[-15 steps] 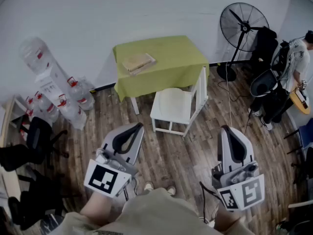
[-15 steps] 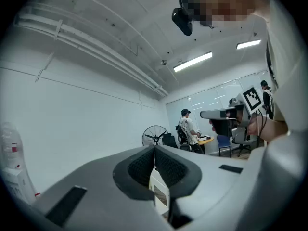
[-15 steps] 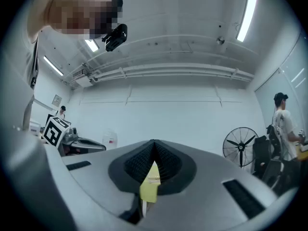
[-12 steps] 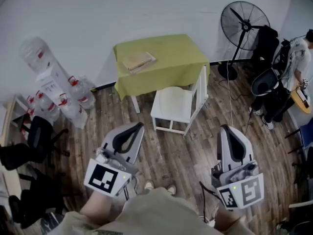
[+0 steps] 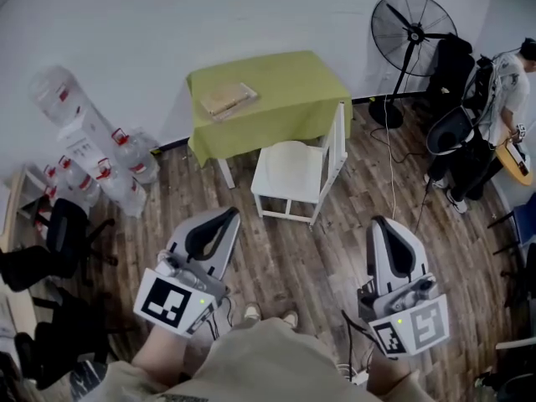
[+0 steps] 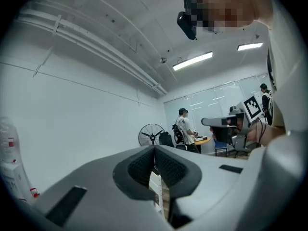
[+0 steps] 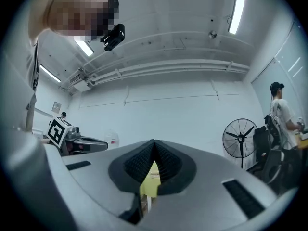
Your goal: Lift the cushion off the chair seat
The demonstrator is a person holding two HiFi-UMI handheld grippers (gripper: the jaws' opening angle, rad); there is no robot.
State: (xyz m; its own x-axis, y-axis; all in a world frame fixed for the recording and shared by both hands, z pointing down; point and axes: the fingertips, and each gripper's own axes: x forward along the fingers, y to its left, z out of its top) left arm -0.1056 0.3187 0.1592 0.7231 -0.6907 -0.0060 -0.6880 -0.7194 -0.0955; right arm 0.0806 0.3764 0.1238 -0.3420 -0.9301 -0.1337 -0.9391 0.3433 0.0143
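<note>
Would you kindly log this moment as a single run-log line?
phase: pre-grasp | left tool: shut, empty | right tool: shut, empty | cream cushion: on white wooden chair, untouched

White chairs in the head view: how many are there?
1. The white chair stands just in front of the green-covered table; none seems hidden.

TEXT: none legible | MARKERS: black-and-white square code patterns (image 5: 172,301) on left hand-held gripper (image 5: 224,218) and right hand-held gripper (image 5: 383,226) cubes | LABELS: red labels (image 5: 120,137) on clear water bottles (image 5: 134,164), unreadable
</note>
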